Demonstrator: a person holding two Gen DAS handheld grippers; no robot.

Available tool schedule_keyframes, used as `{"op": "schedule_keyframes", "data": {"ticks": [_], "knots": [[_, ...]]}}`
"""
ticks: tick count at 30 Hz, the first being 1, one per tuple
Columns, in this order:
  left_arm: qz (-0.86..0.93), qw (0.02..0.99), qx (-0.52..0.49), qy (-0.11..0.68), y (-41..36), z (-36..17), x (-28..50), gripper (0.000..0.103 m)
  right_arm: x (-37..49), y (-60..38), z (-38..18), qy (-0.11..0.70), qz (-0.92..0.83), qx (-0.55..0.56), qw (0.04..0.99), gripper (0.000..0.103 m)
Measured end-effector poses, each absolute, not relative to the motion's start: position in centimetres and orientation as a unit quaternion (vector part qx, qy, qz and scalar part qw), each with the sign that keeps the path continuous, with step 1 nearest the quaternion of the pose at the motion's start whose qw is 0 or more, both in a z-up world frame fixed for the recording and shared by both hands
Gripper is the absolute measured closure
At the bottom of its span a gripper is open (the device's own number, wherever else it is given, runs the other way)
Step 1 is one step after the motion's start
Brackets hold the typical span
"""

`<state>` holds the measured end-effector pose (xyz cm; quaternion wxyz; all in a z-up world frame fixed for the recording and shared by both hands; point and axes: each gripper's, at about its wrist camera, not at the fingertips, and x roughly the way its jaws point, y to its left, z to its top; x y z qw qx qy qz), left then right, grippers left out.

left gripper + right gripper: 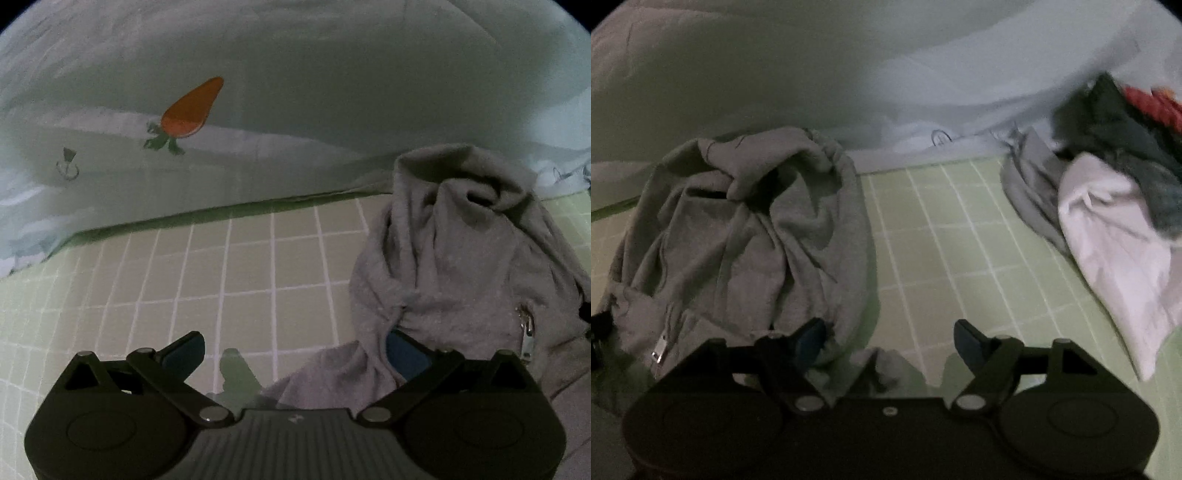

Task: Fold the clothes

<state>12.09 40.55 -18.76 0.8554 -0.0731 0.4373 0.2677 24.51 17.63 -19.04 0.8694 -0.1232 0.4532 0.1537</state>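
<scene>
Nearest in the left wrist view, the left tool (295, 354) is seen with its jaws spread wide; the edge of the grey hoodie (454, 266) lies over its right finger (404, 354), while the left finger hangs over bare sheet, so nothing is pinched. In the right wrist view, the right tool (888, 341) is likewise held apart, one finger (810, 341) tucked against the hoodie's hem (738, 236) and the other over the checked sheet (945, 236); a small fold of grey cloth is seen between the fingers, but no pad is pressed on it.

The hoodie is found crumpled in a heap on the green checked sheet (236, 273), just beyond both tools. A metal zip pull (526, 325) is seen on the near side of the heap (657, 352).

To the right of the hoodie, across a bare strip of sheet, a white garment (1115, 251) is laid beside a strip of grey cloth (1030, 192), with a dark garment (1123, 147) behind it and something red (1152, 103) at the far edge; these are blurred.

Behind the hoodie, pale bedding (295, 110) is piled up, printed with an orange carrot (192, 107) well to the hoodie's left.
</scene>
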Motion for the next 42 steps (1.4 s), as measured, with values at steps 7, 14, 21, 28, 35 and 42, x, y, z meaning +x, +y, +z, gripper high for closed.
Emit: {"op": "schedule_keyframes", "data": {"ticks": [7,14,21,28,35,42], "knots": [[0.259,0.878,-0.098,0.391,42.0,-16.6,13.2,0.0,27.0,17.9,-17.9,0.418,0.163,-0.07,0.891,0.016],[0.271,0.875,-0.095,0.39,43.8,-17.3,16.1,0.0,30.6,19.4,-19.6,0.433,0.177,-0.065,0.881,0.015],[0.223,0.877,-0.035,0.425,43.8,-19.4,19.8,0.0,32.0,20.2,-20.7,0.422,0.172,-0.081,0.886,0.009],[0.261,0.862,0.102,0.422,41.1,-19.8,19.3,0.0,31.2,19.2,-19.9,0.394,0.121,-0.172,0.895,0.027],[0.344,0.845,0.121,0.391,40.0,-18.0,17.3,0.0,29.3,16.7,-19.0,0.359,0.099,-0.213,0.903,0.027],[0.363,0.873,0.064,0.319,38.7,-13.6,13.9,0.0,26.5,14.8,-15.4,0.271,0.098,-0.194,0.938,0.026]]}}
